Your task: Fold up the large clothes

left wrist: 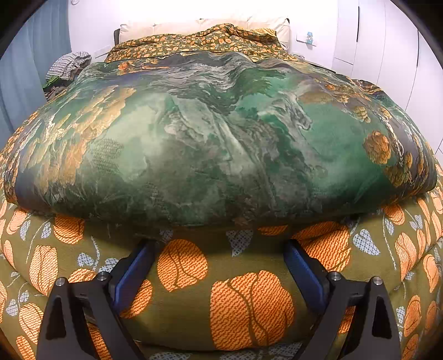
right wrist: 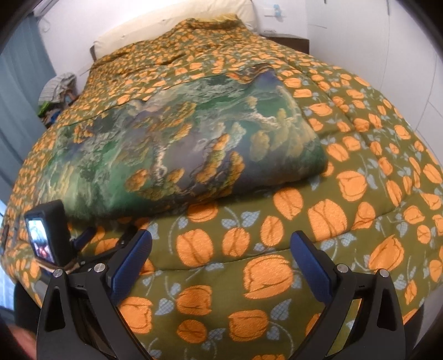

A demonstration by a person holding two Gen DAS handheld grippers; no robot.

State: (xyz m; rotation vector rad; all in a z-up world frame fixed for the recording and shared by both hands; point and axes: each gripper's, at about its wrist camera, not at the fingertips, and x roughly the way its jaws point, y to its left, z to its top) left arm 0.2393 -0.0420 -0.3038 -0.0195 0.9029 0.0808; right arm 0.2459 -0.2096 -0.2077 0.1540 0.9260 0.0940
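Olive bedspread [right wrist: 318, 279] with orange flowers lies under both released tongs, left [left wrist: 220, 246] and right [right wrist: 221, 241]. Just beyond, a folded green cloth [left wrist: 216, 144] with gold patches rests on the bed. Farther back: cream pillows [left wrist: 205, 27], white wall [left wrist: 313, 16].
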